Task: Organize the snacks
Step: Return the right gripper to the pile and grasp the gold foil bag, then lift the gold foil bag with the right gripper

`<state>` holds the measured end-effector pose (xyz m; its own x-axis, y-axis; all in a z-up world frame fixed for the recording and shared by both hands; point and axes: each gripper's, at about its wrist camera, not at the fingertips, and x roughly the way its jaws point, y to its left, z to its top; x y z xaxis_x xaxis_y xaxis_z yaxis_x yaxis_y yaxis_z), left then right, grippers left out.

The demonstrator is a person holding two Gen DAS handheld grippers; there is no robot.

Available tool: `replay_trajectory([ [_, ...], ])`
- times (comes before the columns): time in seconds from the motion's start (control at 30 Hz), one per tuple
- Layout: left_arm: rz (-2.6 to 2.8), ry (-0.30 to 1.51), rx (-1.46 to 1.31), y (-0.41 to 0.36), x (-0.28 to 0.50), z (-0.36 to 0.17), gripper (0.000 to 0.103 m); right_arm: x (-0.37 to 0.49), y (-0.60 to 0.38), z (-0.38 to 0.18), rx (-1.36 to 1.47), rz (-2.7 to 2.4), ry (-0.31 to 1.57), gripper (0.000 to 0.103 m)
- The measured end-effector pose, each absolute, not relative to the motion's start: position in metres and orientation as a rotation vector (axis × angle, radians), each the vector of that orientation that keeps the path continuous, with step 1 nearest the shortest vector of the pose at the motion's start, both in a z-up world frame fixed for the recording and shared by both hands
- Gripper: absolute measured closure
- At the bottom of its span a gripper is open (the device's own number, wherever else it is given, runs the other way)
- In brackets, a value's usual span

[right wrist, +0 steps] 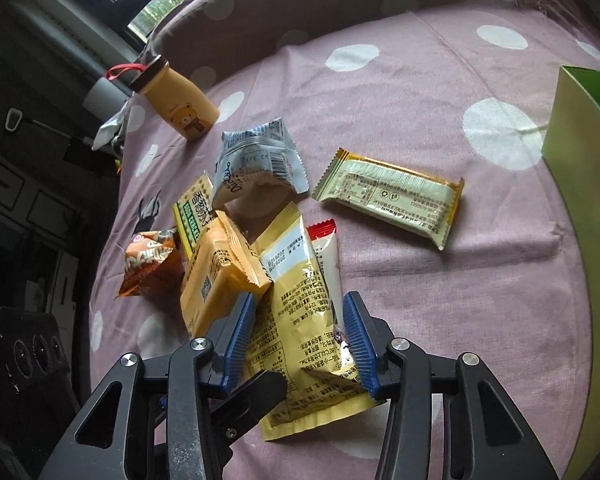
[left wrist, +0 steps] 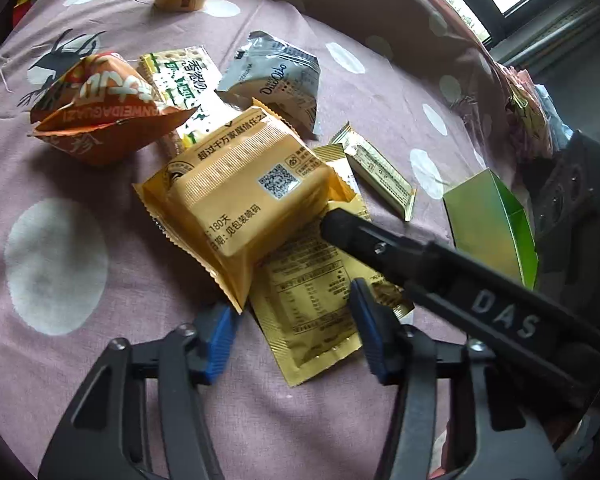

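R tongs [right wrist: 300, 332] are clenching a flat pale-yellow foil sachet [right wrist: 300, 312]: both blue pads are pressing its long edges near the lower end, and the foil is crumpling at the R pad. L tongs [left wrist: 292, 320] are standing released w/ jaws apart, straddling that sachet's bottom end. A strip of cloth is showing btwn the L pad and the foil, while the other pad is lying over the sachet.

The sachet is sitting in the middle of a mauve polka-dot cloth [left wrist: 100, 360], partly under a puffy orange-yellow square packet w/ a QR code [left wrist: 236, 192]. A red-ended white stick pack [right wrist: 326, 248] is lying just beside it.

Behind are an orange crumpled pyramid bag [left wrist: 100, 112], a green-and-yellow cracker pack [left wrist: 180, 76] and a grey-white pouch [left wrist: 276, 80]. A cream bar wrapper w/ gold ends [right wrist: 388, 200] is lying apart to the R. A green cardboard box [left wrist: 492, 224] is standing open at the cloth's R edge, and a yellow bear-print bottle [right wrist: 180, 100] is standing at the far side.
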<state>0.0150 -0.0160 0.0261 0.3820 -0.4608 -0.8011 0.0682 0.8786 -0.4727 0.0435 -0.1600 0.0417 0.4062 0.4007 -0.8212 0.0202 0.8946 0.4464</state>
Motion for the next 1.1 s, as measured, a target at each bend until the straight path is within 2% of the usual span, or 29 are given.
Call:
replay_trajectory([
  [0.03, -0.342, 1.125, -0.387, -0.016, 0.015, 0.026, 0.061, 0.044, -0.158, 0.041, 0.403, 0.234, 1.137, 0.062],
  [0.13, -0.338, 1.117, -0.41, -0.016, 0.017, 0.027, 0.07, 0.041, -0.155, 0.042, 0.364, 0.219, 1.126, 0.065],
  [0.33, -0.373, 1.089, -0.384, -0.023, 0.01, 0.036, 0.075, 0.033, -0.158, 0.047, 0.4, 0.236, 1.114, 0.065],
  [1.1, -0.508, 0.82, -0.322, -0.046, -0.02, 0.086, 0.074, -0.014, -0.179, 0.109, 0.444, 0.258, 0.86, 0.065],
])
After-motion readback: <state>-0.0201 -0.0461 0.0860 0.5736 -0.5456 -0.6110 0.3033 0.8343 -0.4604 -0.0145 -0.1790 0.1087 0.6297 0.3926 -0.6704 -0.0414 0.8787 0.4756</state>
